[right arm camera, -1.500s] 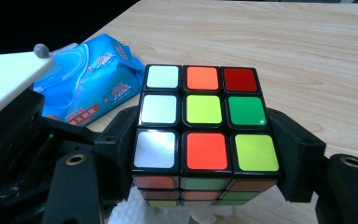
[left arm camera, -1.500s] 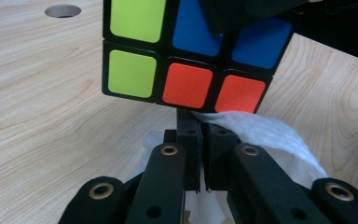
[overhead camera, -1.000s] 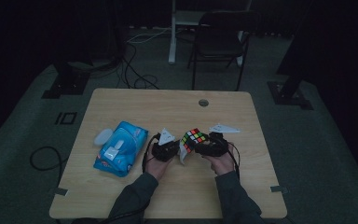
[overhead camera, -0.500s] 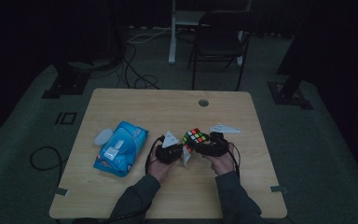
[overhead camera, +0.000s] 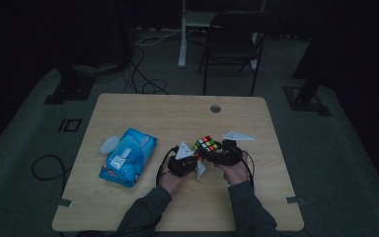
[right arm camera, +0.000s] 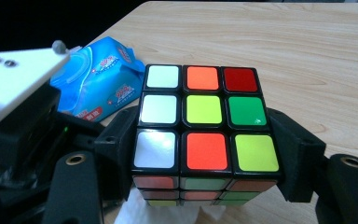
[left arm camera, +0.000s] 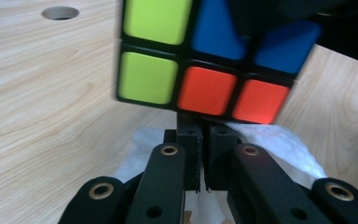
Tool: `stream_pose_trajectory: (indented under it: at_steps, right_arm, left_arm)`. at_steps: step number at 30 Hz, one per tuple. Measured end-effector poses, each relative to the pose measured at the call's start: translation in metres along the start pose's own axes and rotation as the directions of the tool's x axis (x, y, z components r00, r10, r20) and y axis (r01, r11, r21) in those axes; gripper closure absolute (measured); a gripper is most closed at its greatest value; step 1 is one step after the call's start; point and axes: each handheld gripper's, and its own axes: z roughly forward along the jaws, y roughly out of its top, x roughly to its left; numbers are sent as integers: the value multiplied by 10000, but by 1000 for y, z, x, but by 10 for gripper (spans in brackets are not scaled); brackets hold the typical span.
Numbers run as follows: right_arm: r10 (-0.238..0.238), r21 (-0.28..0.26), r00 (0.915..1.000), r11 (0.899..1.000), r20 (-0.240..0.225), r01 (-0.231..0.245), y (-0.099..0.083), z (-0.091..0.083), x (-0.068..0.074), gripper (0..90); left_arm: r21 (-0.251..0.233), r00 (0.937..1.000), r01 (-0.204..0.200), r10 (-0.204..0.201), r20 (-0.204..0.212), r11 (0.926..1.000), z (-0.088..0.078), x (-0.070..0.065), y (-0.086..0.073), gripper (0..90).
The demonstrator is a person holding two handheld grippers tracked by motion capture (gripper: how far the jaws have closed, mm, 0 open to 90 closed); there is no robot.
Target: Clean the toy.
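A scrambled puzzle cube (overhead camera: 206, 144) is held above the wooden table (overhead camera: 143, 118), just in front of the person. My right gripper (overhead camera: 209, 151) is shut on it, one jaw on each side of the cube (right arm camera: 205, 126), whose white, orange, red, green and yellow tiles face up. My left gripper (overhead camera: 195, 161) sits just left of the cube, its jaws (left arm camera: 204, 130) pressed together right below the cube's (left arm camera: 205, 60) yellow, blue and orange face. A white tissue (left arm camera: 279, 144) is pinched at the left jaws' tips and hangs between the hands (overhead camera: 200, 171).
A blue pack of wipes (overhead camera: 128, 157) lies left of the hands, with a pale lid (overhead camera: 109, 144) beside it. A cable hole (overhead camera: 215, 108) sits near the table's far edge. A dark chair (overhead camera: 232, 44) and floor cables stand beyond the table.
The left gripper has edged slightly right, closer to the cube. The right gripper and the cube have kept still.
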Motion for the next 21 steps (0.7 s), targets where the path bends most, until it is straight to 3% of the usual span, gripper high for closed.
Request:
stream_pose_trajectory:
  at_steps: [10, 21]
  right_arm:
    - [-154, 37, 9997, 9999, -170, 154, 0, 0, 1, 340]
    - [-749, 315, 9971, 9967, -117, 752, -2, 2, 5, 340]
  left_arm:
    - [-73, 9984, 216, -220, -522, 9997, -10, 18, 3, 877]
    - [-335, 9946, 500, -528, -898, 9982, -23, 31, 7, 877]
